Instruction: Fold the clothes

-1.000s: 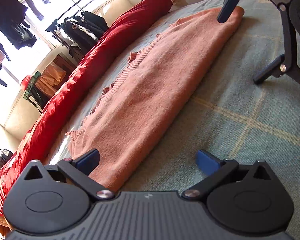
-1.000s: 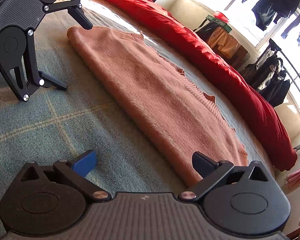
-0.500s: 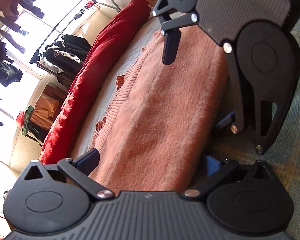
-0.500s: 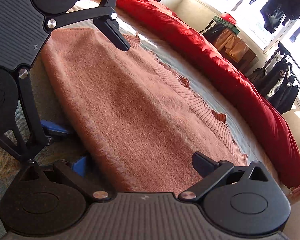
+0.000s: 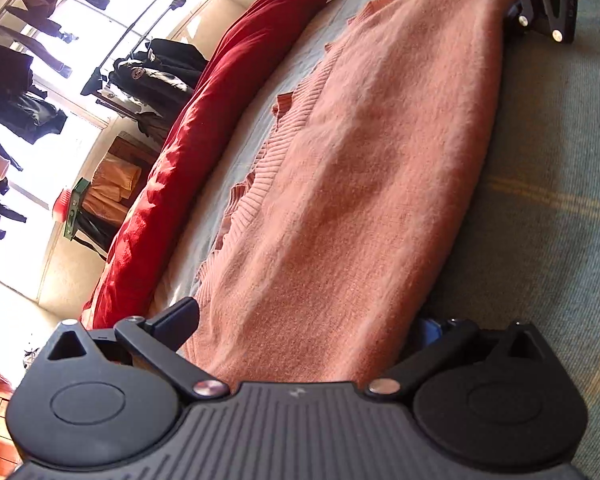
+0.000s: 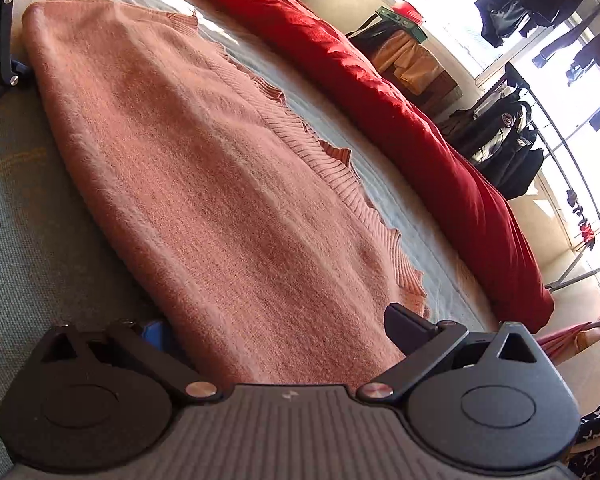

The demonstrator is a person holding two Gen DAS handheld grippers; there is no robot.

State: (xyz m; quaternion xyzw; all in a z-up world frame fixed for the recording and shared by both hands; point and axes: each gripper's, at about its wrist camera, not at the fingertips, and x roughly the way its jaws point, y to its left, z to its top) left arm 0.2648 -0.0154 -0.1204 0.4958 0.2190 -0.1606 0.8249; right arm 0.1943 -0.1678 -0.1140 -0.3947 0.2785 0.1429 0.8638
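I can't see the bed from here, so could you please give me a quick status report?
Left claw and right claw open, one at each end of the pink sweater. Sweater folded lengthwise on bed. Nothing blocking.

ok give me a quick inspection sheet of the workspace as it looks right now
surface: blue-green bedcover with faint pale stripes
job's things: pink sweater lying flat in a long folded strip, ribbed edge toward the red duvet
clutter: nothing seen on the bedcover
grippers: left gripper and right gripper open, one at each end, fingers astride the sweater
cables: nothing seen
surroundings: clothes rack with dark jackets, bright window, orange cloth on a stand
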